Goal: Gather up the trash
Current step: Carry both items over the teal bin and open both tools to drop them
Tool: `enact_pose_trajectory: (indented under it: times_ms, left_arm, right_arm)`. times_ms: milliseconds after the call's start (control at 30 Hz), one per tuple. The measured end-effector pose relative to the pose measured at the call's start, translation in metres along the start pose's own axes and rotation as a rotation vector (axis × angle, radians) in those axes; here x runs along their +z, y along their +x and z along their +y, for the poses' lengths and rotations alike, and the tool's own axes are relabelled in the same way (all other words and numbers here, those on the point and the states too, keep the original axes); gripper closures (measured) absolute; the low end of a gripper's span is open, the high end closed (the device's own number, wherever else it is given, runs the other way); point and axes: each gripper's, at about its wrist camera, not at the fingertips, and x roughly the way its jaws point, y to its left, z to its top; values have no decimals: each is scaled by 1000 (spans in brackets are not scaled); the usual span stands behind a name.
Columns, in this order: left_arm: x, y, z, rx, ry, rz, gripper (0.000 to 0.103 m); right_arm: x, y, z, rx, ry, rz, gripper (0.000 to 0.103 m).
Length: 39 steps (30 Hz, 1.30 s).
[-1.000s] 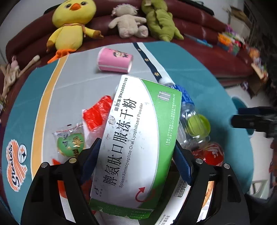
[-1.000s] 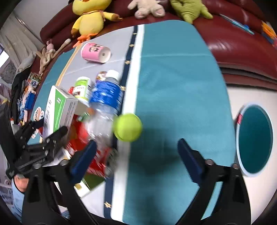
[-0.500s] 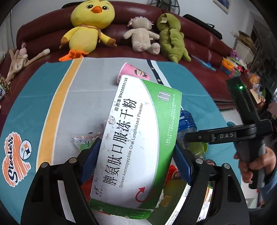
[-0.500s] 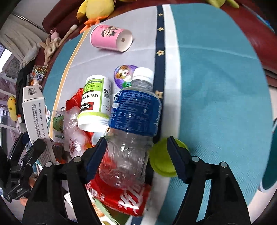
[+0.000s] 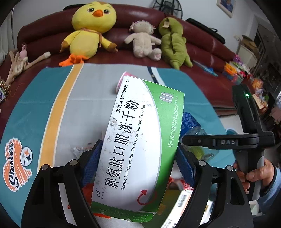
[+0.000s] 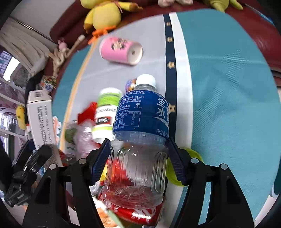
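teal tablecloth [image 6: 228,87], left tongs [image 5: 138,163] clamp medicine box [image 5: 140,140] lengthwise, right tongs [image 6: 138,157] closing around bottle [image 6: 140,131], cap away

This was a home living room. A dark red leather sofa [image 5: 202,43] ran across the top of the left wrist frame, with a yellow duck toy [image 5: 87,29], a beige teddy [image 5: 143,40] and a green stuffed toy [image 5: 173,42] lined up on its seat. A framed picture [image 5: 226,7] hung on the wall at the upper right, and bright toys [image 5: 235,70] lay piled at the right edge. A cloth with a sports logo [image 5: 15,164] covered the tabletop [image 5: 84,105].
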Motion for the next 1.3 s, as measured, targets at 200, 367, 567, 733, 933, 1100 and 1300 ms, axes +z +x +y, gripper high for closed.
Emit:
enact_pose_trajectory:
  times_ms: [200, 367, 567, 733, 933, 1100, 1300]
  left_arm:
    - [20, -15, -20, -33, 10, -19, 24]
    - [29, -16, -72, -63, 95, -10, 24]
    - [37, 6, -164, -147, 230, 31, 23]
    - [31, 46, -263, -230, 353, 113, 23]
    - [7, 114, -367, -269, 481, 244, 23]
    - [-22, 166, -423, -272, 567, 351, 23]
    - [-44, 214, -463, -251, 644, 442, 21]
  right_arm:
    - [-4, -47, -16, 59, 19, -79, 40]
    - [-16, -94, -57, 64, 76, -156, 40]
    - [-53, -173, -148, -25, 225, -289, 40]
    - [-100, -234, -241, -126, 388, -374, 40]
    - [-149, -250, -335, -177, 569, -386, 40]
    - [-174, -243, -376, -163, 640, -374, 40]
    - [-179, -233, -403, -159, 679, -363, 40]
